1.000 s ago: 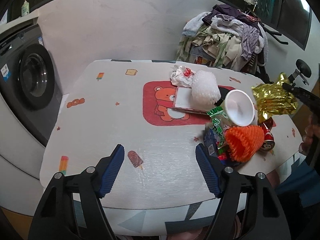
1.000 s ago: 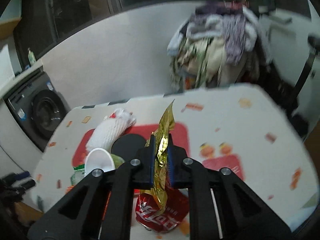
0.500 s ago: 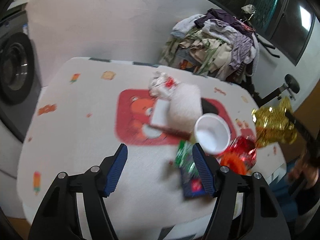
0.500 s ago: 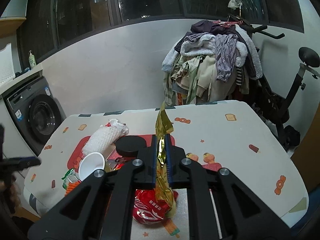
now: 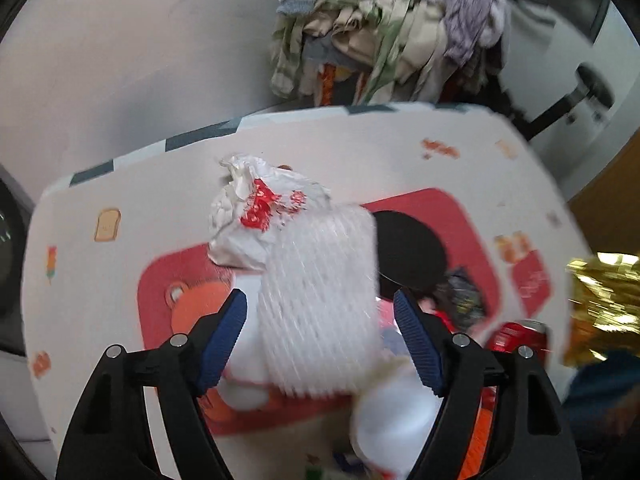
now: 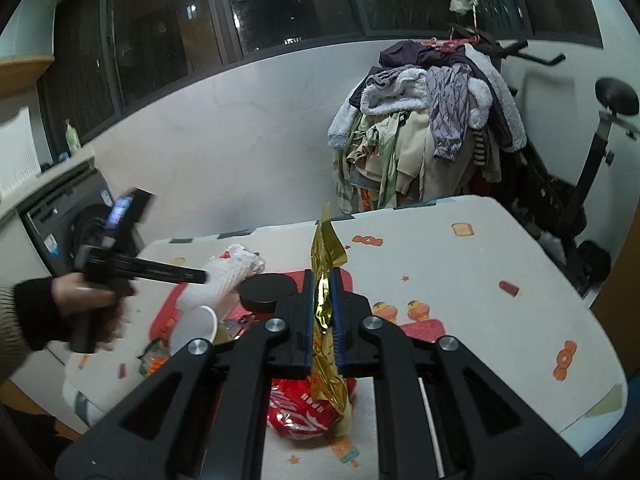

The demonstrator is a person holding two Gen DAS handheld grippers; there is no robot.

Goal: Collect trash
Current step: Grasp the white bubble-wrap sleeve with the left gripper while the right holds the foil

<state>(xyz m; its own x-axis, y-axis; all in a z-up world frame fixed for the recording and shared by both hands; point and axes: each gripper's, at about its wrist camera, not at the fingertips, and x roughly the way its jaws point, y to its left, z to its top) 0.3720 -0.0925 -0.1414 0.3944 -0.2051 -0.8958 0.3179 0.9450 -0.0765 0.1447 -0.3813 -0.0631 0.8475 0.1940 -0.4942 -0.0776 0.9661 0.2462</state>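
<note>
On the counter: one patterned cloth-covered counter (image 6: pixel 460 264), with a red bear-print patch under the heap of trash.
Trash count: one white foam net sleeve (image 5: pixel 320 300), one crumpled white bag with red print (image 5: pixel 260 208), one white paper cup (image 6: pixel 196 326), one black round lid (image 6: pixel 266 288), one crushed red can (image 6: pixel 300 412), one gold foil wrapper (image 6: pixel 326 312); a few green and orange scraps near the cup are too blurred to count.
Where the trash lies: sleeve, bag, cup and lid cluster together on the red patch; the can lies at the near edge, just under the right tool; the foil is lifted off the counter.
Materials and shapes: the sleeve is soft, ribbed mesh foam, tube-like; the bag is thin and wrinkled; the cup is a smooth cone lying on its side, mouth toward the camera; the lid is a flat matt disc; the foil is shiny, creased, standing in a tall narrow strip.
Left tool: the left tool (image 5: pixel 320 344) points steeply down over the foam sleeve, its blue ribbed pads on either side of the sleeve; the jaws are spreading wider and the pads do not press on it.
Right tool: the right tool (image 6: pixel 322 320) is clamped tight on the gold foil wrapper, which sticks up above and hangs below the pads; it points gently downward over the can.
Hand: one hand (image 6: pixel 86 298) in a dark cuff and knitted sleeve grips the left tool's handle, seen at the left in the right wrist view.
Background: one washing machine (image 6: pixel 60 216), one heap of clothes (image 6: pixel 424 120) on a rack.
</note>
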